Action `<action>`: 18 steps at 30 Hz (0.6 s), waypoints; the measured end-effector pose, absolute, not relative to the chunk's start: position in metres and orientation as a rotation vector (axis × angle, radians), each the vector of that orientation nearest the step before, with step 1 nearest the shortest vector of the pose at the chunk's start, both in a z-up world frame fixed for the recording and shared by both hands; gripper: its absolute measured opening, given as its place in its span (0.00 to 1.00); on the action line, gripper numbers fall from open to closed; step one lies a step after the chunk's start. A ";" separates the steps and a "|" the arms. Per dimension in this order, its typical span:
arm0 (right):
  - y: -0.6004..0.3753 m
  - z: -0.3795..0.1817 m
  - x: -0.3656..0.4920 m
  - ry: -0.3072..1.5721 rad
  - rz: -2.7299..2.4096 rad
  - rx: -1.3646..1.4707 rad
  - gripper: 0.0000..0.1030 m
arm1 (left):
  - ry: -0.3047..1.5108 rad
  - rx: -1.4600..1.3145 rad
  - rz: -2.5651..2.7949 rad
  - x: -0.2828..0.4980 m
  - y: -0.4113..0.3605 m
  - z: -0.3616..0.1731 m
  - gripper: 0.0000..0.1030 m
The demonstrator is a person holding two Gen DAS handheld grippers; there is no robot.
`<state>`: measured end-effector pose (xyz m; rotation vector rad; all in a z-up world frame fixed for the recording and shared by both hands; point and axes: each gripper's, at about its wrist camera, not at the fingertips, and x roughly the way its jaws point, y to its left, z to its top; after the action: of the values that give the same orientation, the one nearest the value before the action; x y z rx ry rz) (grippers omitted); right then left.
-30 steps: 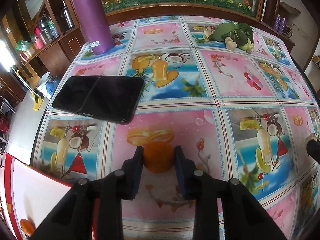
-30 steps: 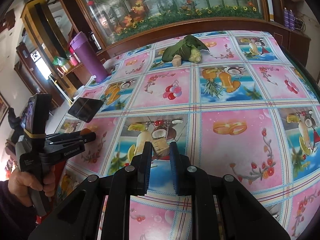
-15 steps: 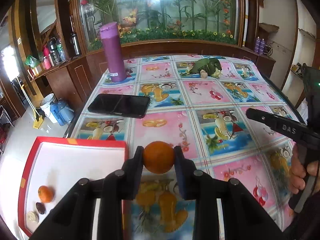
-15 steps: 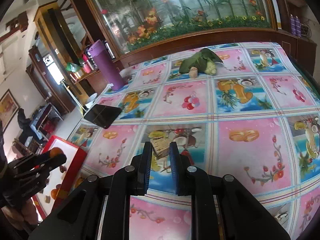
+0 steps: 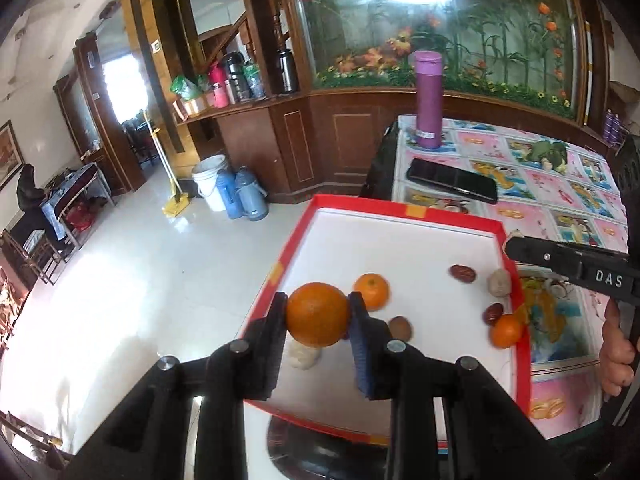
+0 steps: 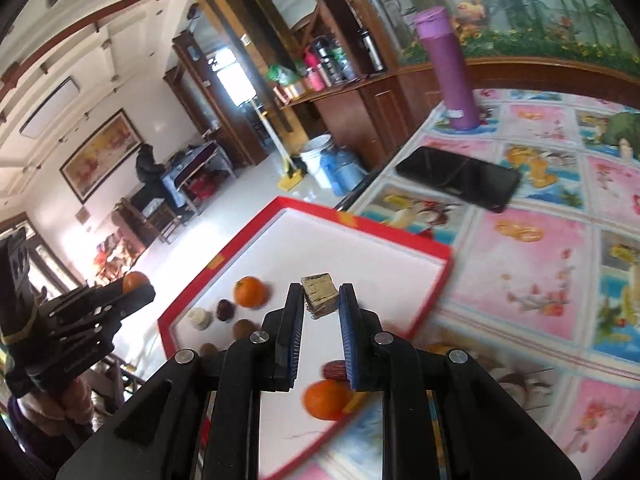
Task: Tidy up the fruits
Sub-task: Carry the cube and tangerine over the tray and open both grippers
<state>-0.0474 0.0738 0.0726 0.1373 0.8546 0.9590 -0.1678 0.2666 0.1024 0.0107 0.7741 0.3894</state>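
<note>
My left gripper [image 5: 318, 314] is shut on a large orange [image 5: 318, 314] and holds it above the near left part of a red-rimmed white tray [image 5: 400, 204]. In the tray lie a small orange [image 5: 373, 291], another small orange [image 5: 506, 331], red dates [image 5: 463, 272], a brown fruit [image 5: 400, 329] and pale lumps [image 5: 499, 282]. My right gripper [image 6: 319, 303] is shut on a small brown-gold block [image 6: 319, 294] above the same tray [image 6: 400, 236]. The left gripper with its orange [image 6: 134, 281] shows at the left of the right wrist view.
A black phone [image 5: 452, 186] lies on the patterned tablecloth [image 5: 560, 192] beyond the tray. A purple flask [image 5: 428, 100] stands at the far table edge. Green leaves [image 5: 550, 153] lie farther right. The tray overhangs the table edge above the tiled floor [image 5: 120, 280].
Both grippers have swung left from over the tablecloth to over the tray. The left one still carries the orange, the right one its block.
</note>
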 end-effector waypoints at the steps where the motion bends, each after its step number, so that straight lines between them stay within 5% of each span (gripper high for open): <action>1: 0.089 0.069 -0.050 0.871 0.962 0.127 0.16 | 0.787 0.001 0.400 -0.165 0.278 0.099 0.31; 18: 0.125 0.026 -0.055 1.027 0.906 -0.040 0.16 | 1.024 -0.050 0.283 -0.085 0.315 0.038 0.31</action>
<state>-0.0551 0.1252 0.0263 -0.0403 1.0269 0.9056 -0.0851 0.3153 0.0379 -0.0500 1.0245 0.2828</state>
